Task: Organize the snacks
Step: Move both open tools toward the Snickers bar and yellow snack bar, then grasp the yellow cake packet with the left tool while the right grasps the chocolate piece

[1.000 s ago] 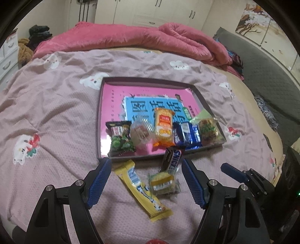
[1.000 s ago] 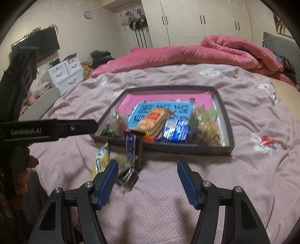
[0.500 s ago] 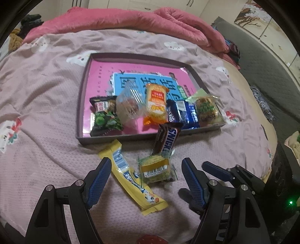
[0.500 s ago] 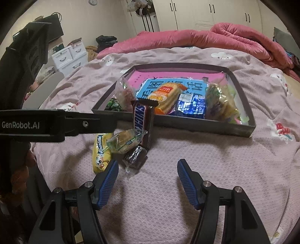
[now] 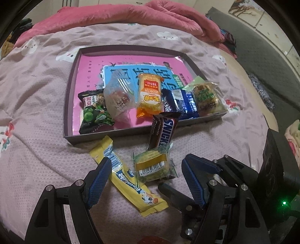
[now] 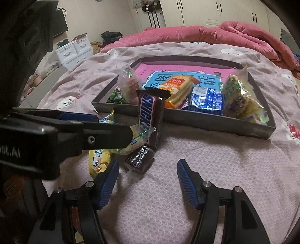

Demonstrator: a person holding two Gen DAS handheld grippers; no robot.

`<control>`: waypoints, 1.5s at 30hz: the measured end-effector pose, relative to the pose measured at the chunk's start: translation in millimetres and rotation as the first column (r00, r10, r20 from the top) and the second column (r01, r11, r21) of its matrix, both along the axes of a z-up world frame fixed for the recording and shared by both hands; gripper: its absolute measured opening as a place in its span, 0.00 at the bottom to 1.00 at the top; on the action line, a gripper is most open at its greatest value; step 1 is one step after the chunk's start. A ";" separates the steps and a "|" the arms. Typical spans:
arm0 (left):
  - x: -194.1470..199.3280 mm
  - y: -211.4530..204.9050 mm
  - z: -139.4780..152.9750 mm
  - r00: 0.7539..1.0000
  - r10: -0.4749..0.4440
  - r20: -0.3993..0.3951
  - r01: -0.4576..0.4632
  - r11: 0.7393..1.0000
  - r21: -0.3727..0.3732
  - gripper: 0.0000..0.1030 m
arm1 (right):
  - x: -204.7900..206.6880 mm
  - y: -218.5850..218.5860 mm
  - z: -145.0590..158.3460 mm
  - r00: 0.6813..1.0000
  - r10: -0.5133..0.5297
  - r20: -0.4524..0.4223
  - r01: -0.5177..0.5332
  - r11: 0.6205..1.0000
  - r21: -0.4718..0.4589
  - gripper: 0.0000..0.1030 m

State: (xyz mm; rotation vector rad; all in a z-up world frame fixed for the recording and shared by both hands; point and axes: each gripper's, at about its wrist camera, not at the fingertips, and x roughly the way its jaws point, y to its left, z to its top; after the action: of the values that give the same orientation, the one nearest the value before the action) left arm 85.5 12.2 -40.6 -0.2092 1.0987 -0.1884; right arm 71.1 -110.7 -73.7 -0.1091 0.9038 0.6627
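Your left claw (image 5: 144,178) hangs low over the bed (image 5: 37,150) with its jaws spread and nothing pinched — the clear-wrapped cake (image 5: 154,164) lies between its blue pads (image 5: 98,180) without touching them, and the yellow bar (image 5: 129,178) runs under the left pad. Your right claw (image 6: 148,180) is also spread; its jaws have just been closing a little, with only bedsheet between them. A small dark wrapped sweet (image 6: 139,159) lies just ahead of its left pad, beside the cake and the yellow bar.

Just beyond the cake, the Snickers bar (image 5: 163,131) leans upright against the front wall of the tray (image 5: 69,93), its top edge above the rim. Those four snacks are outside the tray, on the pink sheet.

Inside the tray, along its near edge, you have a row: the green pea packet (image 5: 93,112), a clear bag (image 5: 118,99), an orange cracker pack (image 5: 150,95), a blue packet (image 5: 181,103) and a green-printed pastry (image 5: 206,97) at the right corner. The tray floor behind them shows pink and blue print.

Farther back, a red quilt (image 5: 121,16) lies bunched across the head of the bed.
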 end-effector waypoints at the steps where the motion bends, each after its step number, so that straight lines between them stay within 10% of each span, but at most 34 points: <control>1: 0.9 -0.2 -0.9 1.000 -0.003 0.000 0.003 1.000 0.000 0.76 | 0.2 0.5 -0.7 1.000 0.003 0.001 -0.003 1.000 0.002 0.58; 22: 10.7 -9.9 -4.8 0.999 -0.043 -0.005 0.043 0.999 0.005 0.76 | -5.8 -5.5 0.0 0.997 0.069 0.026 -0.069 0.998 0.002 0.25; 45: 17.1 -11.7 -15.3 0.994 -0.082 -0.077 0.087 0.995 0.058 0.58 | 2.1 -7.7 -6.2 0.998 0.045 0.041 -0.043 0.998 -0.042 0.25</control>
State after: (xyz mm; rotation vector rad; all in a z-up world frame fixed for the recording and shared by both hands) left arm 102.6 0.6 -55.9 -0.1159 1.1865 -0.2242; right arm 73.2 -118.3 -79.9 -0.1797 0.8773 0.6805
